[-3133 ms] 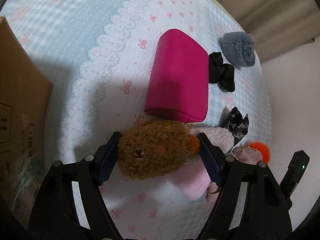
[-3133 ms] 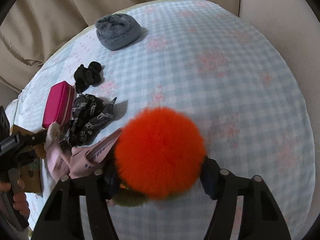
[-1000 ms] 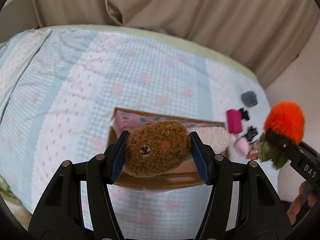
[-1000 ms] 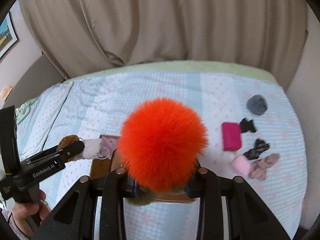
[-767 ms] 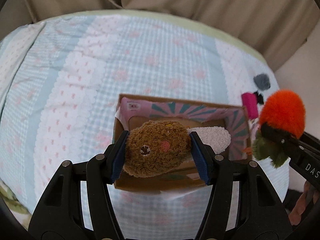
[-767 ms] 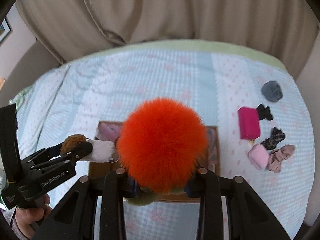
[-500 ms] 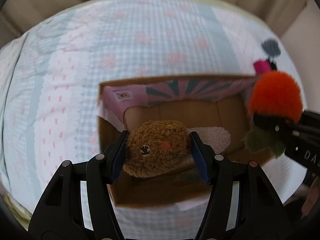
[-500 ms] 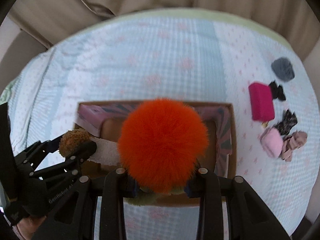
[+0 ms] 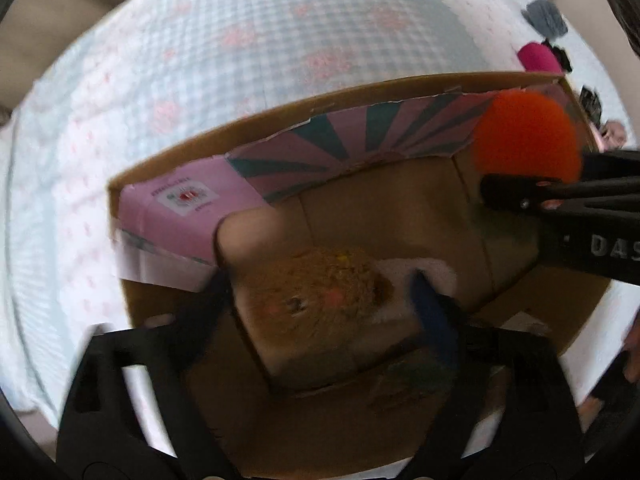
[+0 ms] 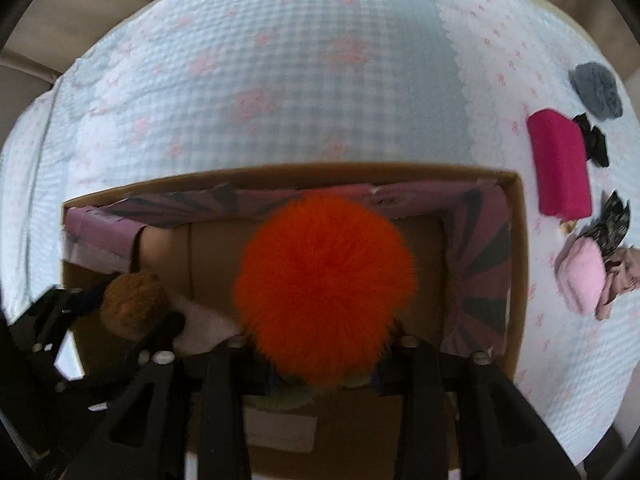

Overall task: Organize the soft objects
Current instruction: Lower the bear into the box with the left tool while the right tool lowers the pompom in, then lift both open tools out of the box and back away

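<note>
My left gripper (image 9: 320,300) is shut on a brown plush toy (image 9: 308,292) with a white end, held low inside the open cardboard box (image 9: 360,88). My right gripper (image 10: 324,364) is shut on an orange pom-pom toy (image 10: 324,284) with green at its base, held over the box's middle. The pom-pom (image 9: 524,136) shows at the right in the left wrist view, the brown plush (image 10: 132,304) at the lower left in the right wrist view. The box (image 10: 280,170) has pink and teal striped inner flaps.
The box sits on a blue checked bedspread (image 10: 280,60). To its right lie a magenta pouch (image 10: 560,168), a black scrunchie (image 10: 594,144), a grey fluffy item (image 10: 596,88), a pink soft item (image 10: 580,276), a black patterned bow (image 10: 612,228) and a beige cloth (image 10: 624,276).
Both grippers have moved down into the box with their toys. The box fills more of both views.
</note>
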`<state>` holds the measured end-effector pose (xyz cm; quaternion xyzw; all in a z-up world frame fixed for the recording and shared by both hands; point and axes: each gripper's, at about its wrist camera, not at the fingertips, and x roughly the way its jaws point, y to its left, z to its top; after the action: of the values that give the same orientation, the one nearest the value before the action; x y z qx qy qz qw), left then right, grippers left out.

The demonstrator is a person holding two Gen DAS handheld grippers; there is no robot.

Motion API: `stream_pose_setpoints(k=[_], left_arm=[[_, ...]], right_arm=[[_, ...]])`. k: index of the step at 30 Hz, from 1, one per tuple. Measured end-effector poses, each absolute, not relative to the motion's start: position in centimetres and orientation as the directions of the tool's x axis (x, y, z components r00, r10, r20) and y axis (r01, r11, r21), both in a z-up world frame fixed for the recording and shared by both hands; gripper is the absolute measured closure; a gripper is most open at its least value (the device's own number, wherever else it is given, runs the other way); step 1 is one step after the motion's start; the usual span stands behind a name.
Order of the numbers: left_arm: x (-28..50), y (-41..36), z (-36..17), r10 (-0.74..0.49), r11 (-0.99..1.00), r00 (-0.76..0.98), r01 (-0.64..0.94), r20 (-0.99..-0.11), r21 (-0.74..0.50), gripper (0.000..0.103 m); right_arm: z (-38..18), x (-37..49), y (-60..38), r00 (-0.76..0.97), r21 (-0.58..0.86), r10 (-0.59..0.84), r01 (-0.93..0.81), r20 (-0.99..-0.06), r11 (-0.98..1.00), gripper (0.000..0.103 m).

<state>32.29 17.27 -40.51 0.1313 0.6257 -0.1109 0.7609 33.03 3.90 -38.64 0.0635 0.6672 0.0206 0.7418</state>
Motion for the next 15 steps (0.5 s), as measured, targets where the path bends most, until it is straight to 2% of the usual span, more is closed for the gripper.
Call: stream_pose_setpoints(k=[1, 2, 5, 15], left_arm=[[32.2, 17.1, -40.4, 0.002, 0.938, 0.201, 0.340, -0.980, 0.072, 0.000], [31.9, 17.0, -40.4, -0.004, 0.934, 0.202, 0.350, -0.979, 0.069, 0.000], [31.2, 16.8, -40.6, -0.014, 0.931, 0.204, 0.360, -0.979, 0.062, 0.000], [29.4, 17.1, -38.0, -0.039, 0.952, 0.237, 0.304, -0.971, 0.036, 0.000]], right_arm=[[-38.7, 33.2, 3.9, 0.112, 0.108, 0.102, 0.054, -0.988, 0.993, 0.011], [-38.8, 33.4, 3.8, 0.114, 0.108, 0.101, 0.058, -0.988, 0.992, 0.000], [-39.0, 33.6, 3.2, 0.125, 0.157, 0.147, 0.081, -0.981, 0.984, 0.000], [-37.4, 32.2, 2.7, 0.165, 0.154, 0.139, 0.079, -0.976, 0.985, 0.000]])
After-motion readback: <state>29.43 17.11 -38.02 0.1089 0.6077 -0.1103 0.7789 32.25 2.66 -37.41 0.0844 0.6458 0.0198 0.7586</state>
